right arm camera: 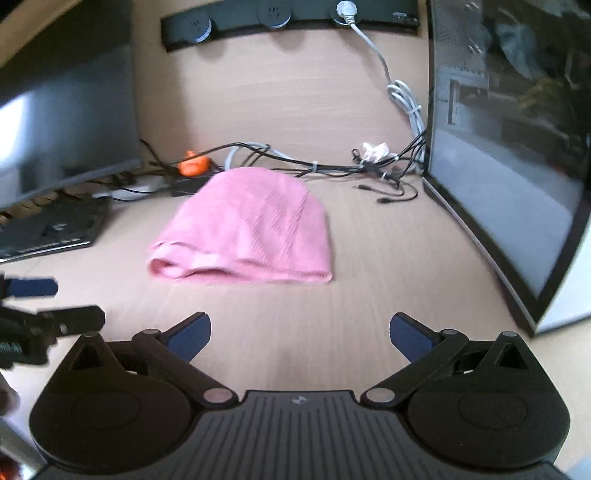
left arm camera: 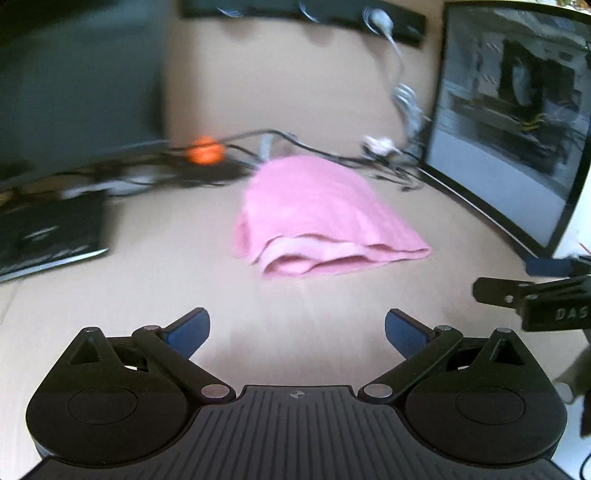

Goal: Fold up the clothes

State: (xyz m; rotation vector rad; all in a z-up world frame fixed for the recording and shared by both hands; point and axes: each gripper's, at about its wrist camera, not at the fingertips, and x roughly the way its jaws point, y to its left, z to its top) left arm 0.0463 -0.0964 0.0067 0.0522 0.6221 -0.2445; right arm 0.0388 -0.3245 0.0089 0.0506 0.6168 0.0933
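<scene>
A pink cloth [left arm camera: 314,218] lies folded in layers on the light wooden desk [left arm camera: 147,295], its layered open edge toward me. It also shows in the right wrist view [right arm camera: 251,229]. My left gripper [left arm camera: 297,332] is open and empty, a short way in front of the cloth. My right gripper [right arm camera: 300,338] is open and empty, also short of the cloth. The right gripper's fingers [left arm camera: 546,266] show at the right edge of the left wrist view; the left gripper's fingers [right arm camera: 33,286] show at the left edge of the right wrist view.
A monitor [right arm camera: 517,166] stands at the right and another [right arm camera: 62,122] at the left. A dark keyboard [right arm camera: 48,229] lies left of the cloth. Tangled cables [right arm camera: 332,170], an orange object [right arm camera: 192,164] and a power strip [right arm camera: 288,18] are behind the cloth.
</scene>
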